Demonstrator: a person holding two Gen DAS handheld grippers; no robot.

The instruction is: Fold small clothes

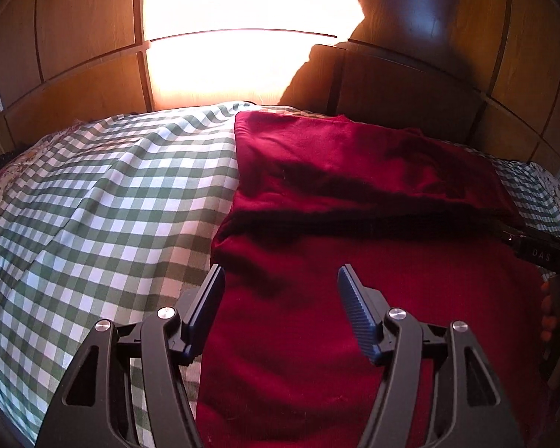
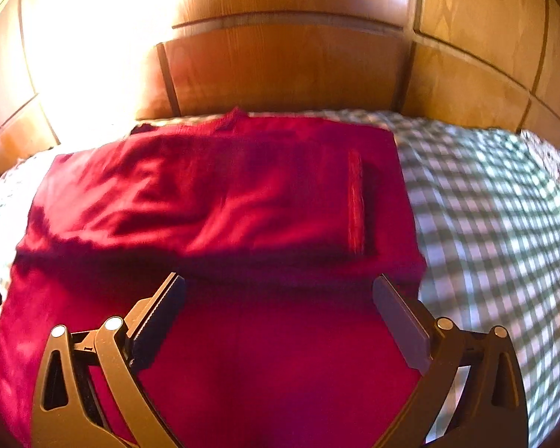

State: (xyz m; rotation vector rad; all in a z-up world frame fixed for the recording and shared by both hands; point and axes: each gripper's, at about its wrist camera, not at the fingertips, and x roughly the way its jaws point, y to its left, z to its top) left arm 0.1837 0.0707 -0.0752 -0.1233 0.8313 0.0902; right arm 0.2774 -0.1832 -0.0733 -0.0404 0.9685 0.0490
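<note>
I had both jaws spread, empty: left gripper [image 1: 280, 280] and right gripper [image 2: 280, 291] hung over the red garment's [image 1: 354, 317] near half, folded flap [image 2: 212, 194] straight ahead (long axis crosswise), on the checked sheet [image 1: 93, 186].

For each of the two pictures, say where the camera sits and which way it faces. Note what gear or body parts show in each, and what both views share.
Left wrist view: sits on the left gripper, looking forward and down over the red garment toward the wooden headboard; its open jaws show, plus the other gripper and a hand at the right edge.
Right wrist view: sits on the right gripper, facing the same way; its open jaws show.
Shared: the red garment, the checked bedcover and the headboard.
</note>
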